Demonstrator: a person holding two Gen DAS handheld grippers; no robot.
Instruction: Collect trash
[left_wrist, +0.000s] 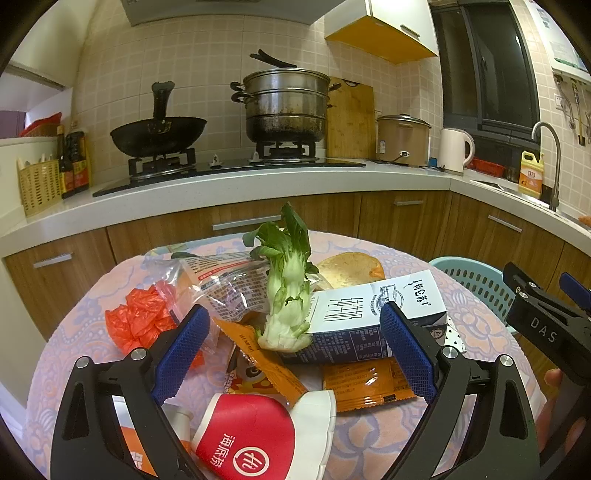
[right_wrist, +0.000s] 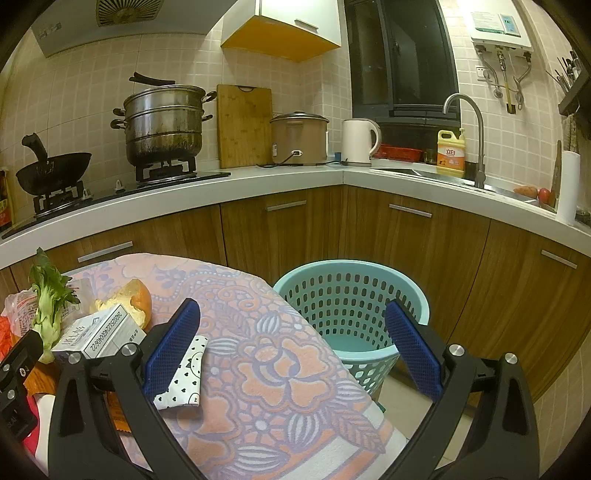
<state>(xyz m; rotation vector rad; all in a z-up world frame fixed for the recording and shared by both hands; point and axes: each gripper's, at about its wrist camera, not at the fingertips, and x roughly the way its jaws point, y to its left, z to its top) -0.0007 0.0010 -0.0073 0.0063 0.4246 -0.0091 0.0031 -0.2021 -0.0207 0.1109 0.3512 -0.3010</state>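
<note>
left gripper (left_wrist: 295, 350): blue-padded jaws spread wide, empty, hovering over the pile.
right gripper (right_wrist: 291, 347): blue-padded jaws spread wide, empty, straddling the table's edge and the bin.
table: round, under a pink and lilac flowered cloth (right_wrist: 288, 369).
trash pile: middle of the table in the left view; green and white bok choy stalk (left_wrist: 288, 295) at 12 o'clock, white and navy milk carton (left_wrist: 369, 314) at 2, orange foil sachet (left_wrist: 365, 384) at 4, red and white paper cup (left_wrist: 255, 439) at 6, crumpled red plastic bag (left_wrist: 140, 321) at 10, clear printed wrapper (left_wrist: 221, 284) at 11.
also: torn bread piece (right_wrist: 129, 299) behind the carton; white heart-print packet (right_wrist: 184, 373) just beside the right gripper's left pad.
bin: pale blue perforated plastic basket (right_wrist: 351, 295) on the floor at the table's 3 o'clock side; what shows inside looks empty.
progress: judged near the start; whole pile left.
</note>
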